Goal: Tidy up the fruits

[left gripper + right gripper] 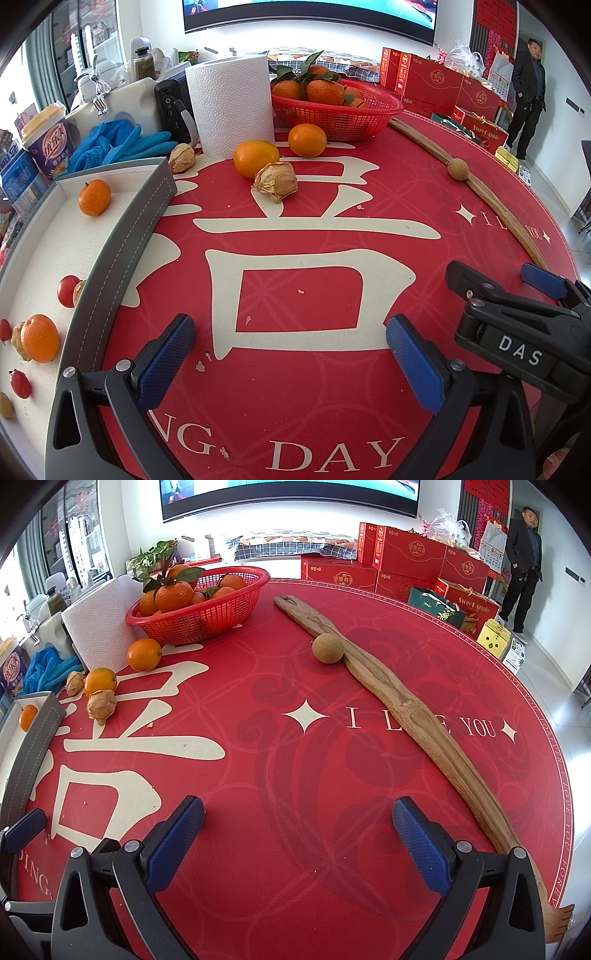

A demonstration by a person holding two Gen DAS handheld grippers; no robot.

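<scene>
1. Hovering low over the red tabletop (314, 406), the left gripper (290, 354) has its blue-padded fingers (166, 363) spread wide with nothing between them
2. Right gripper (299, 840) sits just beside it near the tabletop's near edge, fingers (421, 845) likewise wide and empty
3. A grey-walled tray (122, 243) lies along the tabletop's left edge; on its white floor are two small oranges (94, 197), a few small red fruits (67, 290) and some husked fruits, partly hidden
4. Toward the far edge stands a red mesh basket (332, 118) of leafy tangerines (325, 91), beside a paper towel roll (231, 107)
5. In front of the basket, loose on the tabletop: two oranges (307, 139), and a papery husked fruit (275, 181) touching the nearer one; another husked fruit (182, 157) lies by the tray's far corner
6. A round tan longan (327, 648) rests against a long wooden back scratcher (417, 716) running down the tabletop's right side
7. Blue gloves (122, 146) lie behind the tray
</scene>
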